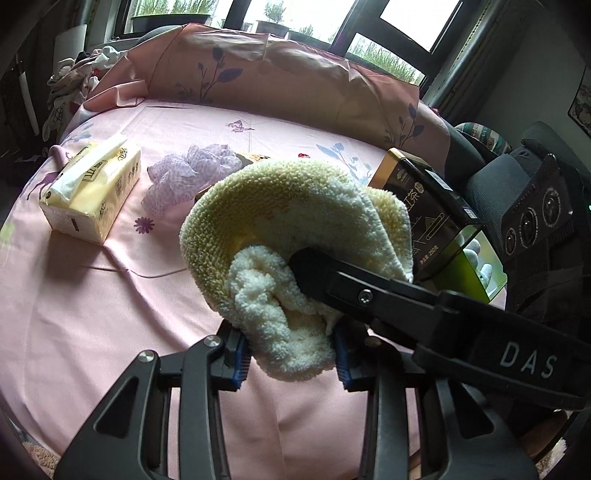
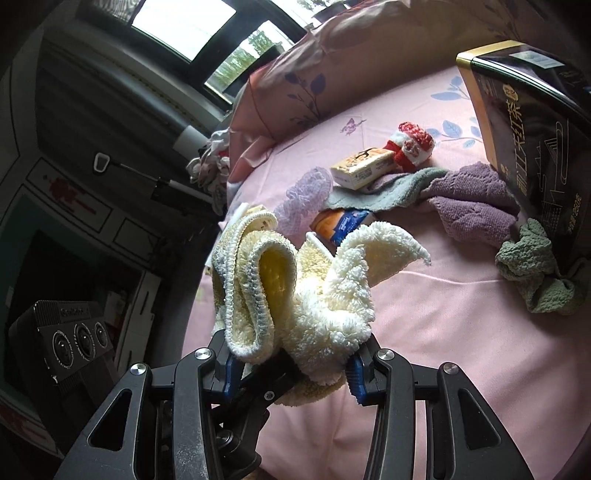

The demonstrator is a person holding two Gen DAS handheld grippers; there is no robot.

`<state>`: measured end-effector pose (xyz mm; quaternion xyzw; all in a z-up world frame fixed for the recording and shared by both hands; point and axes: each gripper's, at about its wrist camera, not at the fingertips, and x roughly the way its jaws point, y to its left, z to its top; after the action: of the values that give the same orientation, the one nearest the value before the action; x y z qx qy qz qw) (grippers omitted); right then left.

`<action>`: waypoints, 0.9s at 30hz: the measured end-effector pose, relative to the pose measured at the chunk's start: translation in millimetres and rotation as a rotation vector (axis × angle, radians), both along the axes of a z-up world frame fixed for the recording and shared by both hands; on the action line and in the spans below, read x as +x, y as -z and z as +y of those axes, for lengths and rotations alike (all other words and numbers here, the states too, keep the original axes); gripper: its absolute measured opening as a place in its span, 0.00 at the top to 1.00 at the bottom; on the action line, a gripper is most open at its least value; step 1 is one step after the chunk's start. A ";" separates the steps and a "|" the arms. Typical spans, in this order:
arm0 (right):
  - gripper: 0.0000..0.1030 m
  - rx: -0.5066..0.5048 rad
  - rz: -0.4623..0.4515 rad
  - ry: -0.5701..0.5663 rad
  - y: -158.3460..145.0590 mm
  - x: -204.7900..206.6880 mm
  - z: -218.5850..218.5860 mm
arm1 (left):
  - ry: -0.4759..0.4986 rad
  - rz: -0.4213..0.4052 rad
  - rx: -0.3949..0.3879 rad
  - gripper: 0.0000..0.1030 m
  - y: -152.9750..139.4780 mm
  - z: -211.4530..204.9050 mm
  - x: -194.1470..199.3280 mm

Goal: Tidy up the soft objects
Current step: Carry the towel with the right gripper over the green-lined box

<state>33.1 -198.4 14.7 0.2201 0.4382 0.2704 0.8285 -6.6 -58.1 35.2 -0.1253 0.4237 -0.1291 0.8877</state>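
Both tongs have hold of one fluffy cream-yellow towel (image 1: 291, 236), bunched up and lifted above the pink bed sheet (image 1: 110, 314). The left tongs (image 1: 291, 360) pinch the lower fold of the towel between their blue-padded tips, narrowed onto the cloth. The right tongs (image 2: 291, 363) grip another bunch of the same towel (image 2: 295, 288), also closed in on the fabric; in the left wrist view a black finger of the right tongs crosses in from the right and presses into the towel.

A dark tea box (image 2: 532, 122) with a gold rim stands at the right, with a purple cloth (image 2: 476, 199) and a green knitted cloth (image 2: 535, 273) lying at its base; whether anything is inside the box cannot be told.

Spread on the bed are a yellow tissue pack (image 1: 92, 192), a lilac mesh bath puff (image 1: 192, 173), a grey-green cloth (image 2: 384, 192) with a small cream packet (image 2: 365, 166) on it, a red and white knitted toy (image 2: 413, 144), and a small blue and orange tissue packet (image 2: 340, 223). A pink pillow (image 1: 280, 74) with purple leaf print lies along the far edge, with dark-framed windows (image 1: 406, 22) behind it and a heap of clothes (image 1: 74, 81) to the left.
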 end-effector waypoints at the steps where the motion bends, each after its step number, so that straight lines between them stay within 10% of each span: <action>1: 0.54 0.007 -0.006 0.000 -2.8 -2.6 -2.3 | -0.001 -0.007 0.005 0.67 -3.1 -0.5 -2.3; 27: 0.54 0.007 -0.114 -0.016 -37.1 -16.1 -5.3 | -0.028 -0.082 0.055 0.68 -37.1 -12.4 -18.5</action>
<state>16.9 -203.7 51.8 0.2037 0.3912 0.2907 0.8491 -25.2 -70.5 72.3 -0.1014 0.3886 -0.1098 0.9092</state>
